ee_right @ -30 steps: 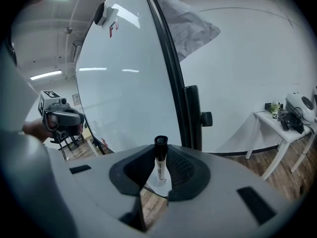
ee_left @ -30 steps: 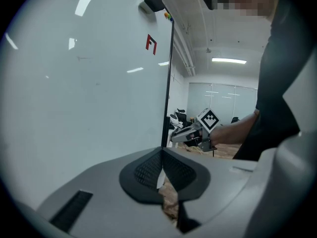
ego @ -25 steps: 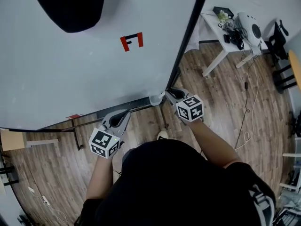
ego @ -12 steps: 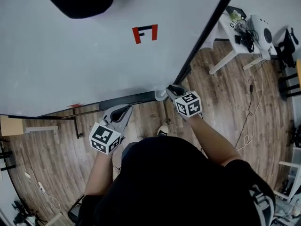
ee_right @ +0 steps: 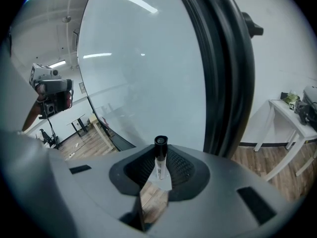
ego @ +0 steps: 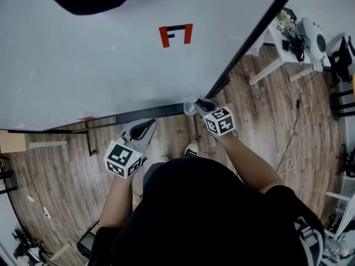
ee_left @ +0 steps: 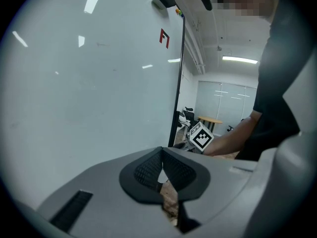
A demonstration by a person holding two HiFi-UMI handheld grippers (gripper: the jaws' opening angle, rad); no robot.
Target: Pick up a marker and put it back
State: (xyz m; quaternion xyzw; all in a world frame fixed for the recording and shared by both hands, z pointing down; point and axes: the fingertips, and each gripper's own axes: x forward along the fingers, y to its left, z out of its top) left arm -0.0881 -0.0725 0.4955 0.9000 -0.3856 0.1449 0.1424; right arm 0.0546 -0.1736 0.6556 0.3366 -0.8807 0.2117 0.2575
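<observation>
The right gripper (ego: 199,105) sits just right of the head view's centre, its tips up against the lower corner of the big white whiteboard (ego: 83,71). I cannot tell whether they touch the board's black frame (ego: 252,35). In the right gripper view its jaws are partly closed and clamp a slim white marker with a black cap (ee_right: 159,165) between the ribbed pads (ee_right: 181,167). The marker stands upright in the middle of that frame, with its cap poking out past the tips and the black frame running down behind it on the right.

The left gripper (ego: 147,126) is lower and to the left of centre in the head view, over the brown wood-plank floor (ego: 266,115) below the board's bottom edge. In the left gripper view its pads are closed together with nothing between them.

A red and black mark (ego: 176,35) is on the board near the top centre. A white table (ego: 277,60) loaded with gear stands in the upper right corner.
</observation>
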